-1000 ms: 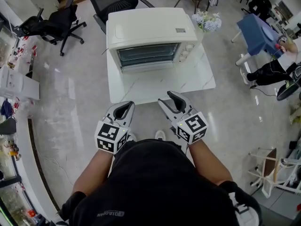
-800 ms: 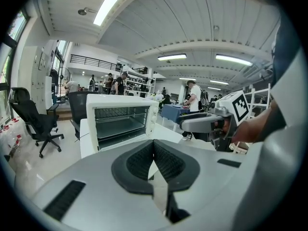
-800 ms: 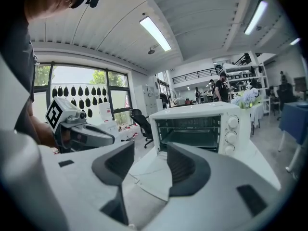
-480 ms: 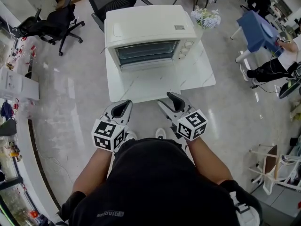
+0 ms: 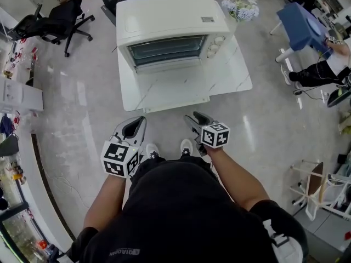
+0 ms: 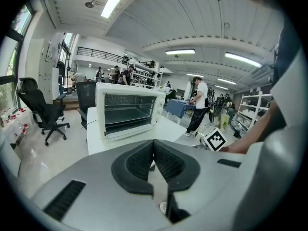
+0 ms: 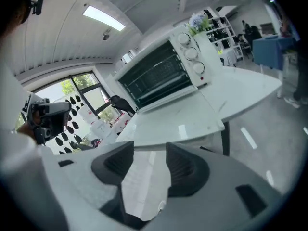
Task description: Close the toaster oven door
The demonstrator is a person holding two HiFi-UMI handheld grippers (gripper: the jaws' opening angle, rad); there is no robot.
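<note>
A cream toaster oven (image 5: pixel 170 21) stands at the back of a white marble-look table (image 5: pixel 181 89). Its racks show through the front, and the door looks dropped forward as a pale strip below the opening (image 6: pixel 129 130). In the right gripper view the oven (image 7: pixel 163 76) is up and to the right. Both grippers are held low near my body, short of the table's near edge. The left gripper (image 5: pixel 136 123) has its pads together with nothing in them (image 6: pixel 154 146). The right gripper (image 5: pixel 195 117) stands open and empty (image 7: pixel 144 153).
Black office chairs (image 5: pixel 49 18) stand behind the table on the left. A vase of flowers (image 5: pixel 241 7) is on the table's back right corner. A blue-covered table (image 5: pixel 301 21) and a seated person (image 5: pixel 321 73) are at the right. A white rack (image 5: pixel 323 196) is at lower right.
Both grippers have sunk toward my body and lower in the head view. The oven and table have shifted up and to the left in the picture. The right gripper has turned.
</note>
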